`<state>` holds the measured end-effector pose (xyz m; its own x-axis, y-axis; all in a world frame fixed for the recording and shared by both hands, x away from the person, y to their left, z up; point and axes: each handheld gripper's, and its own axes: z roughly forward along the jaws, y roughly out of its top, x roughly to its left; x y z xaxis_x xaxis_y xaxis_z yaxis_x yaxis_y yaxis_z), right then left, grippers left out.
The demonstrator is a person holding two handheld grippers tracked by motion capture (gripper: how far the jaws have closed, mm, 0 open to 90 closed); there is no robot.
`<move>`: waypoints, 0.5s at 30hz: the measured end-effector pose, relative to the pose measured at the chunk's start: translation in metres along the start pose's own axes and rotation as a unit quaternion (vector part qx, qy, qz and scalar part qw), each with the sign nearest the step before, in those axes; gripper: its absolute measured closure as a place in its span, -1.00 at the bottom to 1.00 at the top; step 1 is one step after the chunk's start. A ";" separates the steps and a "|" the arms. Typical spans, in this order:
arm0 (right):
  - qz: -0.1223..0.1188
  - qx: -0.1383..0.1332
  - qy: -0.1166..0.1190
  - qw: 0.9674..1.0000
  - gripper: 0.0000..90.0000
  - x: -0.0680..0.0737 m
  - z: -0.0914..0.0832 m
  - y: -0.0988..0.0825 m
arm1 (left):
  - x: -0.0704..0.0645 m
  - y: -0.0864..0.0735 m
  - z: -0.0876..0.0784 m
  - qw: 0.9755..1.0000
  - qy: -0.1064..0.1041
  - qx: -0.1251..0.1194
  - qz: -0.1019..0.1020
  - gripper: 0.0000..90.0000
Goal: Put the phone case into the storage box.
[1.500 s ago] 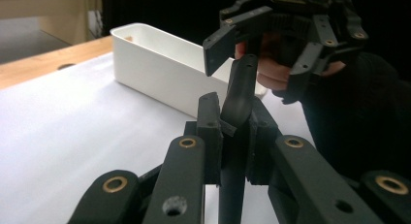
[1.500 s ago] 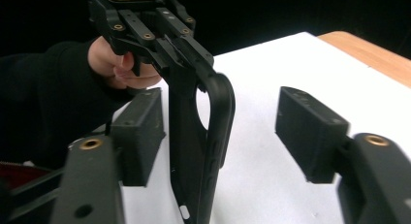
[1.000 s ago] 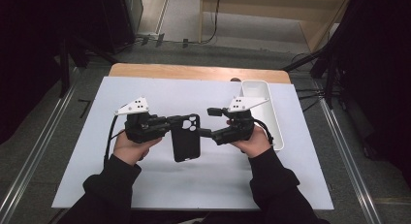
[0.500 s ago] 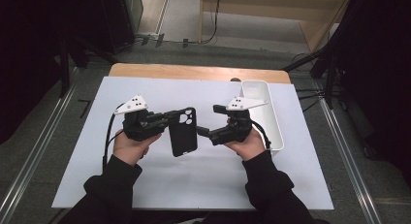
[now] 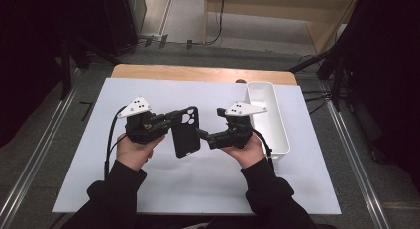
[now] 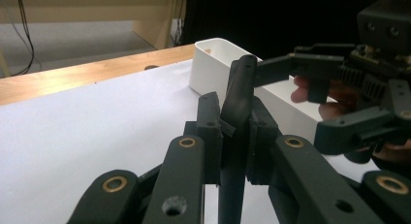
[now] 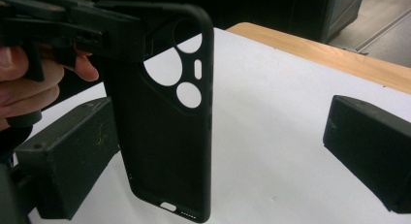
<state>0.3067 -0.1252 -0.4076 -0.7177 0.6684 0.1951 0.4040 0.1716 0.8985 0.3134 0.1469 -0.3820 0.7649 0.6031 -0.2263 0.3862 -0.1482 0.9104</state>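
High view: one black phone case (image 5: 185,132) hangs mid-table, at nine o'clock of the single white bin (image 5: 270,117).

Left gripper view: left gripper (image 6: 236,136) is clamped on its edge; a thin pinch could let it twist loose.

Right gripper view: right gripper (image 7: 213,156), just opened wide, straddles it without touching.

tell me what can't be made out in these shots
- Inside of the white bin: left gripper view, its near wall hides it; high view, too small to tell.
- Phone case bottom edge: left gripper view, cut off behind the left gripper.
- Right gripper tips: high view, too small.
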 end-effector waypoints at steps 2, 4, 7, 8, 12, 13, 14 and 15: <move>0.002 0.000 -0.003 1.000 -1.00 0.001 0.002 -0.001 | 0.000 0.000 0.000 1.000 0.003 -0.001 -0.001 0.77; 0.007 -0.003 -0.007 1.000 -1.00 0.003 0.003 -0.002 | -0.001 0.000 0.000 1.000 0.006 -0.002 0.000 0.77; 0.014 -0.003 -0.013 1.000 -1.00 0.006 0.004 -0.003 | -0.001 0.000 0.000 1.000 0.012 -0.003 0.001 0.77; 0.014 -0.003 -0.014 1.000 -1.00 0.007 0.005 -0.003 | -0.002 0.000 0.000 1.000 0.015 -0.004 0.004 0.77; 0.016 -0.008 -0.027 0.999 -1.00 0.012 0.007 -0.005 | -0.004 -0.001 0.001 1.000 0.028 -0.003 0.008 0.77; 0.016 -0.010 -0.031 0.999 -1.00 0.013 0.008 -0.006 | -0.004 -0.001 0.001 1.000 0.030 -0.004 0.007 0.77; 0.017 -0.011 -0.033 0.999 -1.00 0.014 0.009 -0.006 | -0.004 -0.001 0.001 1.000 0.030 -0.005 0.006 0.77; 0.015 -0.012 -0.037 0.999 -1.00 0.015 0.009 -0.007 | -0.004 -0.001 0.002 0.999 0.032 -0.005 0.006 0.77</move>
<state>0.2980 -0.1094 -0.4146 -0.6612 0.7247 0.1940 0.4111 0.1336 0.9018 0.3104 0.1433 -0.3828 0.7350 0.6499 -0.1932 0.3718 -0.1480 0.9165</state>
